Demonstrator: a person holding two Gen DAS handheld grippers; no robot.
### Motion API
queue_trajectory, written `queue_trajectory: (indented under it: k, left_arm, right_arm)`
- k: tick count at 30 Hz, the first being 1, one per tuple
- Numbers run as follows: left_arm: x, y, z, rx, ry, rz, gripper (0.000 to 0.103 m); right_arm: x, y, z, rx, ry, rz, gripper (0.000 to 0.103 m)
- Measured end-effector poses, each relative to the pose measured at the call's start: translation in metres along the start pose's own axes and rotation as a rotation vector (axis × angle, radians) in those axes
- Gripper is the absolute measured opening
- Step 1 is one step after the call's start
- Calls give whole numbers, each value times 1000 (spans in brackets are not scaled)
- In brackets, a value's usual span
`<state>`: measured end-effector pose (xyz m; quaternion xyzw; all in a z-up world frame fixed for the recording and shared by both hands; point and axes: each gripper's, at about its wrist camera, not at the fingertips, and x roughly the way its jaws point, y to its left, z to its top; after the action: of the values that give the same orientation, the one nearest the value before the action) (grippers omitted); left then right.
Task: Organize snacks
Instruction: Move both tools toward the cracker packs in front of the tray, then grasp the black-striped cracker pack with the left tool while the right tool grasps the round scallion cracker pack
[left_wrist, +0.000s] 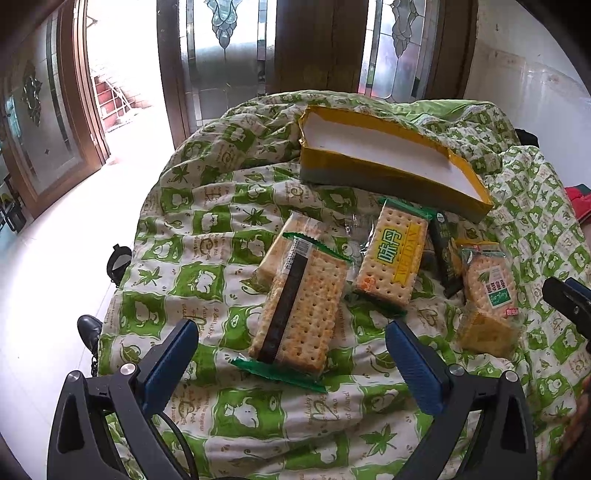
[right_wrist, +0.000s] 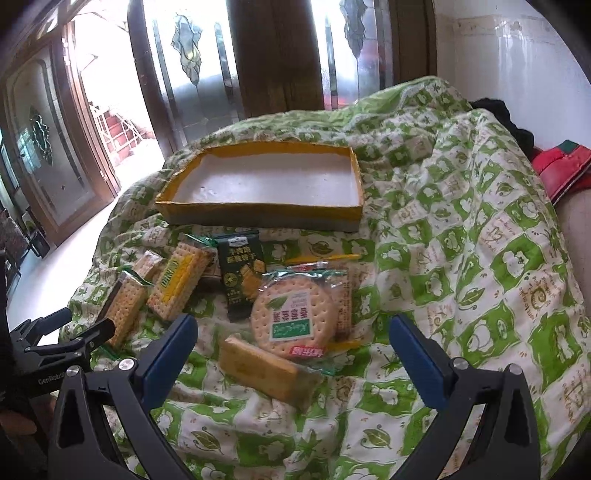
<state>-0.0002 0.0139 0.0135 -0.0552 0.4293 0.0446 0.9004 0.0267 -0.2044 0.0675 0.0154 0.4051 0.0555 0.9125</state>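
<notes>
Several cracker packs lie on a green-and-white quilt (left_wrist: 207, 229). An empty yellow-rimmed box (left_wrist: 373, 140) (right_wrist: 266, 184) sits behind them. In the left wrist view a long cracker pack (left_wrist: 303, 306) lies just ahead of my open left gripper (left_wrist: 291, 343), with a yellow-labelled pack (left_wrist: 391, 254) and a round-cracker pack (left_wrist: 491, 288) further right. In the right wrist view the round-cracker pack (right_wrist: 295, 314) and a plain wrapped cracker bar (right_wrist: 266, 369) lie between the open fingers of my right gripper (right_wrist: 291, 343). A dark green pack (right_wrist: 243, 277) stands behind them.
The quilt (right_wrist: 480, 240) drapes over a rounded surface and drops off to a white tiled floor (left_wrist: 55, 258) on the left. Wooden doors with patterned glass (left_wrist: 229, 48) stand behind. A red item (right_wrist: 565, 166) lies at the far right, beside a white wall.
</notes>
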Motion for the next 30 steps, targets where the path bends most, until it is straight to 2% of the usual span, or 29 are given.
queue_trajectory:
  k: [5, 11, 15, 19, 22, 27, 30]
  left_arm:
    - [8, 2, 2, 7, 15, 9, 102]
    - [24, 5, 4, 20, 64, -4, 101]
    - [37, 7, 4, 19, 111, -17, 98]
    - [43, 5, 5, 26, 122, -14, 98]
    - [47, 0, 6, 49, 123, -2, 86]
    - [47, 1, 8, 30, 99, -16, 57]
    - [43, 4, 7, 9, 85, -27, 55]
  right_arm:
    - [13, -9, -1, 7, 75, -13, 103]
    - [37, -2, -9, -13, 183, 33, 98]
    - [42, 4, -16, -39, 212, 37, 98]
    - [44, 8, -17, -55, 213, 42, 98]
    - [44, 2, -13, -27, 211, 48, 98]
    - [50, -9, -4, 21, 220, 59, 98]
    - [57, -6, 2, 9, 233, 76, 98]
